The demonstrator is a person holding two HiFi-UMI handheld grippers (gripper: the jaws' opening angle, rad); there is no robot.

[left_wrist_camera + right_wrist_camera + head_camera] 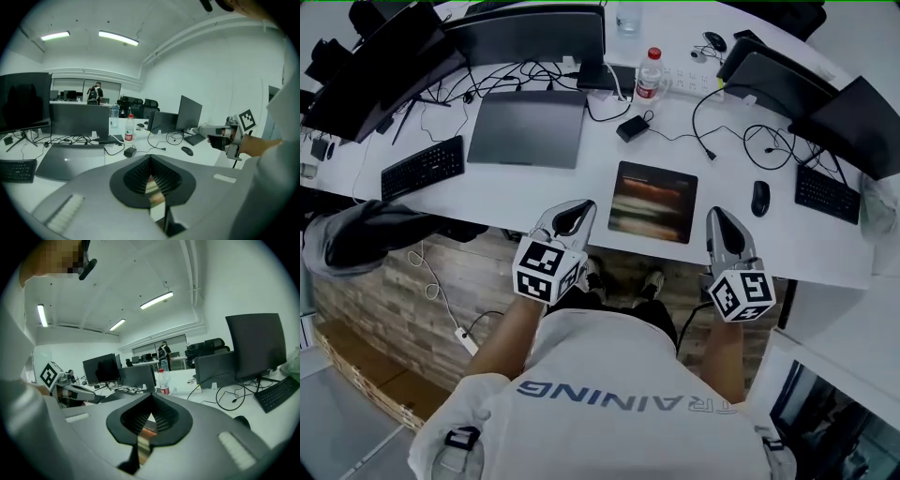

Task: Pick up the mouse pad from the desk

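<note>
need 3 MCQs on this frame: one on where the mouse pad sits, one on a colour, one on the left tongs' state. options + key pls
1. Where is the mouse pad relative to the left tongs and right tongs?
A) clamped in the left one
B) flat on the desk, between them
C) clamped in the right one

2. The cap of the bottle is:
A) blue
B) green
C) red

3. The left tongs are:
A) shut and empty
B) wide open
C) shut on the mouse pad

Key:
1 B: in the head view the pad lies near the desk's front edge with one pair of tongs on each side.
2 C: the cap at the back of the desk shows red.
3 A: the left gripper view shows the jaws together with nothing gripped.
</note>
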